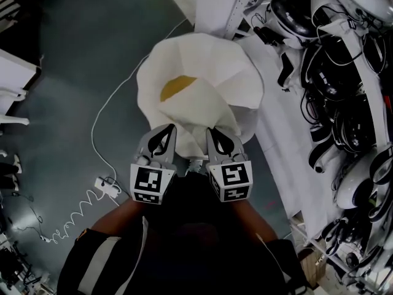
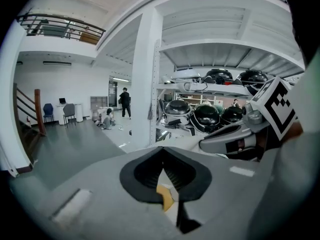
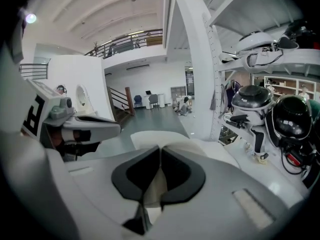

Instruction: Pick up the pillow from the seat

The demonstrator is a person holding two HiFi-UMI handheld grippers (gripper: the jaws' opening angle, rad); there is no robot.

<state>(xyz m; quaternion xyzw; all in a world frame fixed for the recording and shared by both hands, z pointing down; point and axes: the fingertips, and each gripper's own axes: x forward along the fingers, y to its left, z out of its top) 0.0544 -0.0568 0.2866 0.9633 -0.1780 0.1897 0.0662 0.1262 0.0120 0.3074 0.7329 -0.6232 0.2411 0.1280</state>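
A large white pillow [image 1: 202, 66] with a yellow patch [image 1: 178, 86] hangs in front of me, held by its near edge. My left gripper [image 1: 167, 129] is shut on that edge at the left, and white and yellow cloth [image 2: 166, 198] shows between its jaws. My right gripper [image 1: 215, 133] is shut on the same edge at the right, with white fabric [image 3: 154, 191] pinched between its jaws. The two grippers are side by side, a short way apart. A white rounded surface [image 1: 250, 120], perhaps the seat, peeks out under the pillow; the rest is hidden.
Shelves with dark helmets [image 1: 293, 8] and bundles of cable [image 1: 344, 103] run along the right. A white column [image 1: 215, 5] stands behind the pillow. A white cord and power strip [image 1: 107, 187] lie on the grey floor at the left. People stand far off [image 2: 124, 101].
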